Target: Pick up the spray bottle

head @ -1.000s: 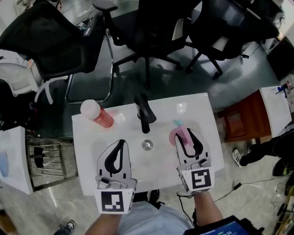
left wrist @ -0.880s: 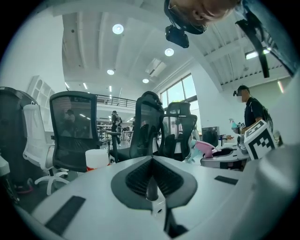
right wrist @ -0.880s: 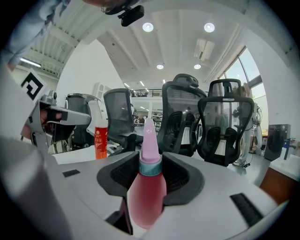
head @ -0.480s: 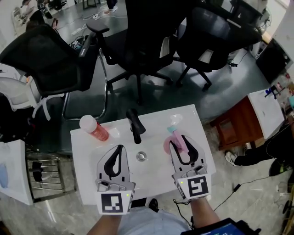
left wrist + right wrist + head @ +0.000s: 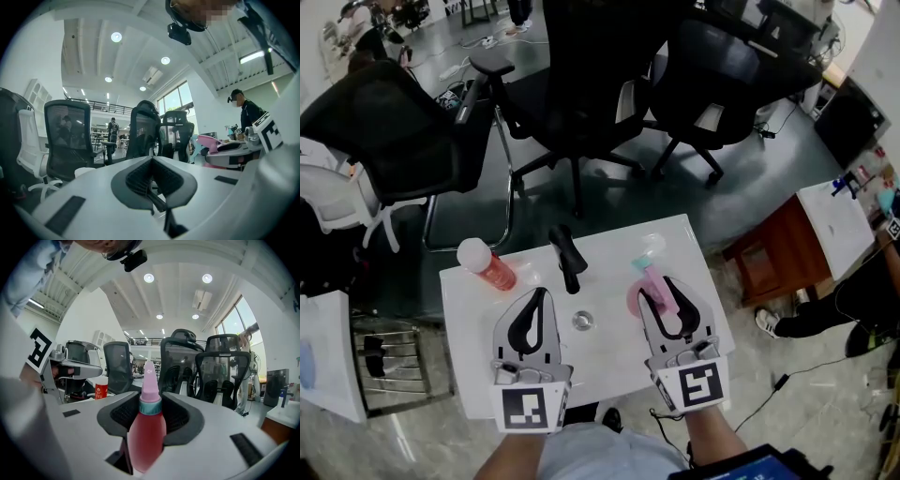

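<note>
Right claw (image 5: 661, 286) lifted higher, gripping spray bottle (image 5: 147, 432) upright, cap up, left claw (image 5: 542, 295) closed

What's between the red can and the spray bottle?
The black faucet stands between the red can and the spray bottle, at the back of the sink. The head view shows it.

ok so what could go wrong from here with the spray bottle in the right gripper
1. The fingers of the right gripper grip the spray bottle on its rounded, tapering body, so it might slip or tip.
2. The black faucet stands just left of the bottle; a sideways swing could knock it.
3. The red bottle sits near the sink's back left corner, where the empty left gripper could bump it off.
</note>
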